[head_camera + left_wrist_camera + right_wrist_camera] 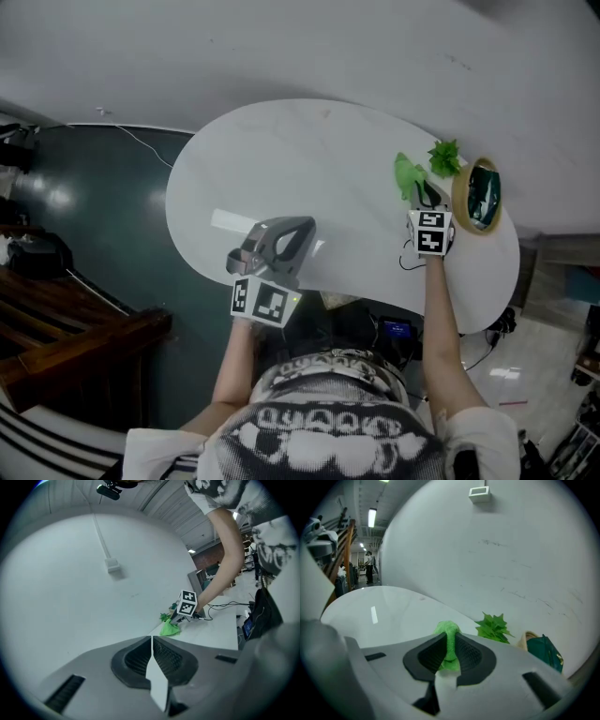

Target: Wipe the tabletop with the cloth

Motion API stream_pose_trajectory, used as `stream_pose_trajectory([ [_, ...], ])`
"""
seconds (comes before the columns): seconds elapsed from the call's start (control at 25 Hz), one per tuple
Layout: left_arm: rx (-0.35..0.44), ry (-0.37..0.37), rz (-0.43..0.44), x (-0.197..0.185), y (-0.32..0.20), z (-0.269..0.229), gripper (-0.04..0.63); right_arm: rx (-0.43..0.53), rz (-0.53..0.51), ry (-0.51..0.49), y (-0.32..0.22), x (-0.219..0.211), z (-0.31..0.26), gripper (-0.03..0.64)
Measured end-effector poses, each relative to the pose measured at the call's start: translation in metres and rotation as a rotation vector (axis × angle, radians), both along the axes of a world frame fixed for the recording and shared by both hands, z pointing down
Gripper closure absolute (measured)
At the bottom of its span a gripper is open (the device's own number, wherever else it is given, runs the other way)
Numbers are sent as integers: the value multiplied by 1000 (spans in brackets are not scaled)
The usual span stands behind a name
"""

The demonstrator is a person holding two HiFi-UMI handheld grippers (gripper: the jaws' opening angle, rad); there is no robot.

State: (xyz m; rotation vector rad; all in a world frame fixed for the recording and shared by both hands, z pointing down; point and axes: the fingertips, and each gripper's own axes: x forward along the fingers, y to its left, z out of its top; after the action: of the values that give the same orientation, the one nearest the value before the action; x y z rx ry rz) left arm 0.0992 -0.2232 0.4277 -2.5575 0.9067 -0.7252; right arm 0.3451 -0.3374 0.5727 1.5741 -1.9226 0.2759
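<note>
The right claw is clamped on the green cloth, with a bunched fold standing up between the ribbed pads. I'd call it a firm pinch, meant to make the cloth drag along with the claw rather than slip out when it is pushed across the surface. In the left gripper view the loose end of the cloth seems to lie on the tabletop, at its right side toward the far edge. That looks to me like the start of a stroke: nearly the whole white top stretches away to the left, unwiped as far as I can judge.

Just right of the cloth sit a leafy green sprig and a round dish with a pale rim and something dark green in it. They are close enough that a sweep ought to go leftward, away from them. A thin black cable lies on the top beside the right wrist, toward the near edge, and could snag on a return pass.

The left claw is pressed together on nothing and held over the near left part of the tabletop, well apart from the cloth — parked out of the way, it seems, since one claw is enough for wiping.
</note>
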Motion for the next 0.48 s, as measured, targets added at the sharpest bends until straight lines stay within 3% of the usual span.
stream_pose_trajectory([
  [0.48, -2, -7, -98, -138, 0, 3, 583, 30, -218, -68, -30, -215, -14, 561],
])
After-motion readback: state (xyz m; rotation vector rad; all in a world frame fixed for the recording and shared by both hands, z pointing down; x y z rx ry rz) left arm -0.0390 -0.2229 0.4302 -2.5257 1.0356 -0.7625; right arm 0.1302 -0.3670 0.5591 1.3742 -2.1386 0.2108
